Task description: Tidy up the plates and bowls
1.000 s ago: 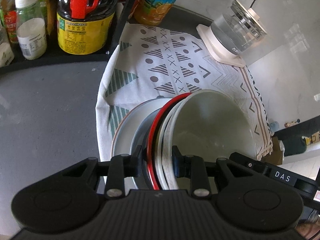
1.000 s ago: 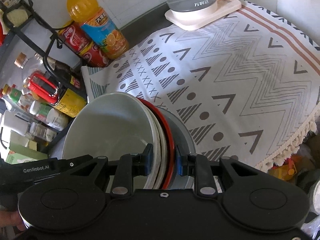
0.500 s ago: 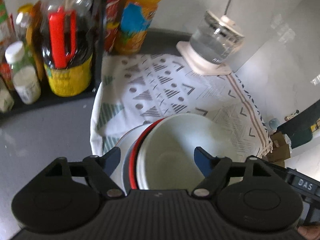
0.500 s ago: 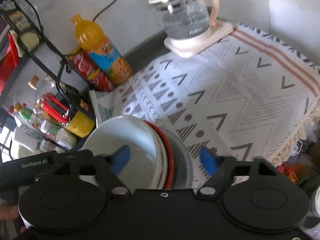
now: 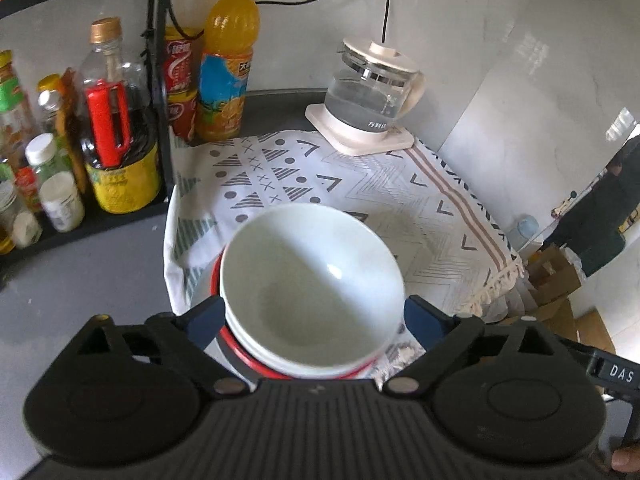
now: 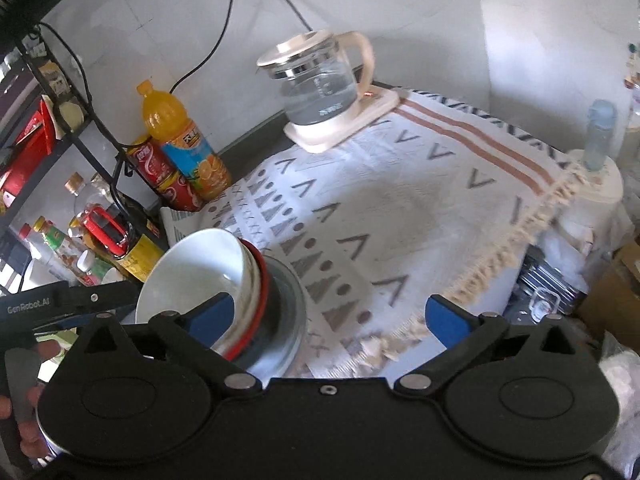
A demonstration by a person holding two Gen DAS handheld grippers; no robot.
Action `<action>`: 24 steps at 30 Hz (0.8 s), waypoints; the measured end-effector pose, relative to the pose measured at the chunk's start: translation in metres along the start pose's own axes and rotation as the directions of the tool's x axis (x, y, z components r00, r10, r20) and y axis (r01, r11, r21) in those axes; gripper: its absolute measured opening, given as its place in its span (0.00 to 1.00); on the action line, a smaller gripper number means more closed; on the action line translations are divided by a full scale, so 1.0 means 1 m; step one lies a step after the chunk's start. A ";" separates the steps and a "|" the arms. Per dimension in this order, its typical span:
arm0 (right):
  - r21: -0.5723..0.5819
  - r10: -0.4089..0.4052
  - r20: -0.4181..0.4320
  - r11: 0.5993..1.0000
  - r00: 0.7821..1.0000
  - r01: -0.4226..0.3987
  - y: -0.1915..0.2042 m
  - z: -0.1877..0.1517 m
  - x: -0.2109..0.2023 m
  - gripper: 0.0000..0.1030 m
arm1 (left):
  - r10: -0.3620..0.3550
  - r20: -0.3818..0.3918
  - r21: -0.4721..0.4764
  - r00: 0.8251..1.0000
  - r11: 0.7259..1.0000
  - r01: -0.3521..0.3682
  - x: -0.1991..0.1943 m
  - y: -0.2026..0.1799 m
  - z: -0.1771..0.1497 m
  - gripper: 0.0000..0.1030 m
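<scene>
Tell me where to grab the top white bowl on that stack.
Pinch the white bowl at its thin rim, one finger inside and one outside, coming from above at the near edge. It sits nested in the stack, so its sides are mostly covered.

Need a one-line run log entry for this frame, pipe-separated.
left gripper: open, astride bowl stack | right gripper: open | bowl stack: nested, white bowl on top, on patterned cloth | held: nothing
</scene>
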State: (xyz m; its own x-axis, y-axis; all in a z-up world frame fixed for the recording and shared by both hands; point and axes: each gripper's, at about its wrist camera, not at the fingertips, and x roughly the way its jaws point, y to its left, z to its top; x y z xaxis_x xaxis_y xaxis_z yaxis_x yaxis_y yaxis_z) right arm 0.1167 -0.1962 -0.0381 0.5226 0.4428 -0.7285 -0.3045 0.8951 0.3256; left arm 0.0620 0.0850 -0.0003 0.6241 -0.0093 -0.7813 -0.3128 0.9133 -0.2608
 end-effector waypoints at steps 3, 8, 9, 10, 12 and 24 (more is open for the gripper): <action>-0.011 -0.007 0.020 1.000 1.000 0.008 -0.007 -0.011 -0.019 1.00 | 0.005 0.016 0.010 1.000 1.000 -0.005 -0.013 -0.007 -0.015 0.99; -0.015 -0.022 0.038 1.000 0.999 0.023 -0.014 -0.029 -0.043 1.00 | 0.001 0.030 0.034 1.000 0.999 -0.002 -0.033 -0.021 -0.039 1.00; -0.017 -0.026 0.041 0.999 0.999 0.027 -0.014 -0.033 -0.048 1.00 | 0.001 0.031 0.040 1.000 0.999 -0.002 -0.036 -0.024 -0.043 1.00; -0.020 -0.026 0.044 0.999 0.999 0.027 -0.015 -0.036 -0.052 1.00 | -0.003 0.031 0.049 1.000 0.999 0.001 -0.039 -0.027 -0.048 1.00; -0.029 -0.023 0.052 0.999 0.998 0.025 -0.015 -0.042 -0.061 1.00 | -0.010 0.033 0.060 0.999 0.998 0.008 -0.046 -0.032 -0.057 1.00; -0.078 -0.049 0.079 0.995 0.996 0.055 -0.010 -0.077 -0.102 1.00 | -0.001 0.060 0.135 0.998 0.991 -0.007 -0.079 -0.048 -0.099 1.00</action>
State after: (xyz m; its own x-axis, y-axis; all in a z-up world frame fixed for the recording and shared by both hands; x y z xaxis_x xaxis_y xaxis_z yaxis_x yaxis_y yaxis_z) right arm 0.0051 -0.2549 -0.0132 0.5982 0.4009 -0.6939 -0.3364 0.9115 0.2367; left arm -0.0431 0.0020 0.0181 0.6662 0.0137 -0.7456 -0.2172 0.9601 -0.1764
